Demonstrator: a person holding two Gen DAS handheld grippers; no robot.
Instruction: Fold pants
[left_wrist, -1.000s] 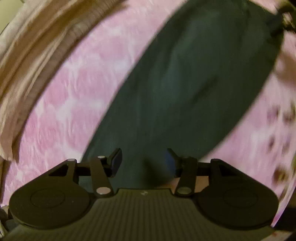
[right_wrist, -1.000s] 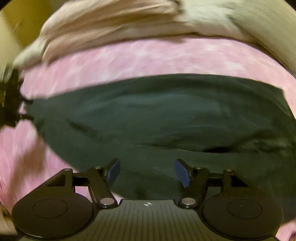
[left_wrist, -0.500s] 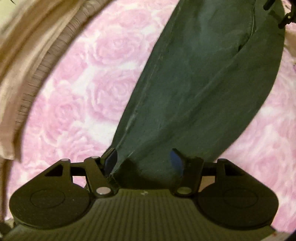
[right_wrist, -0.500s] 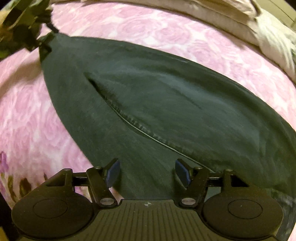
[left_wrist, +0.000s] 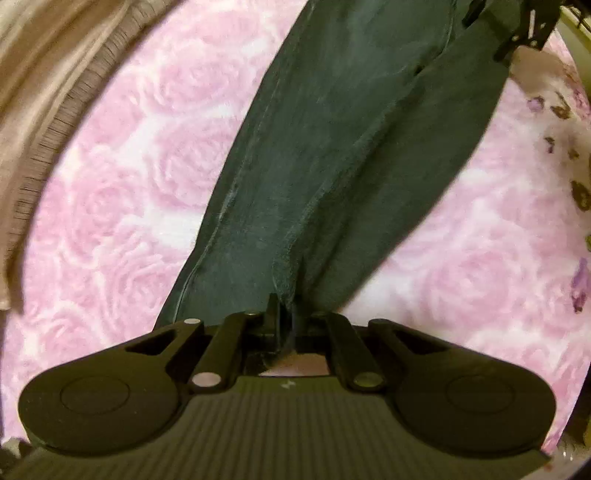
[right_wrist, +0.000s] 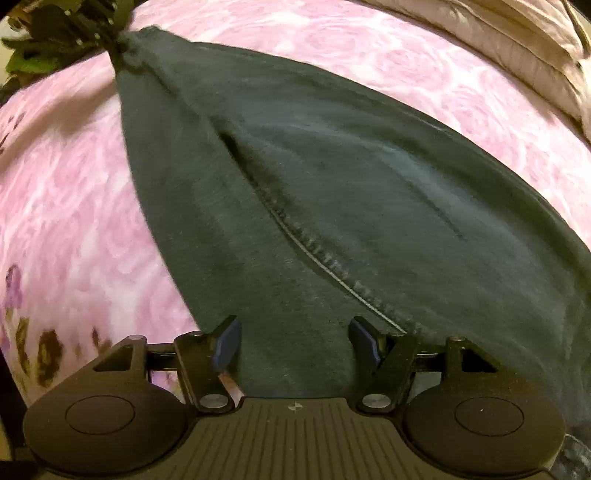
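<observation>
Left wrist view: left gripper (left_wrist: 286, 314) now clenched on a bunched edge of the dark green pants (left_wrist: 332, 155), fabric pinched between the fingers; half a second ago, fingers spread apart with the cloth only lying between them. Pants stretched away from the grip across the pink rose-print bedspread (left_wrist: 122, 177), running toward its far right corner, where the right gripper (left_wrist: 524, 29) shows at the other end. Beige bedding (left_wrist: 44, 66) bunched along the far left edge. Picture sharper than a second ago, when all was smeared.

Right wrist view: right gripper (right_wrist: 294, 341) released, blue-padded fingers (right_wrist: 225, 341) wide apart over the near part of the pants (right_wrist: 332, 177), much as in the frame before. A stitched seam (right_wrist: 332, 269) slanting across the cloth toward the right finger. At the far left corner, cloth gathered to a tight point in the left gripper (right_wrist: 110, 29), where earlier it lay loose. Beige bedding (right_wrist: 517, 44) along the far right edge of the bedspread (right_wrist: 66, 192).
</observation>
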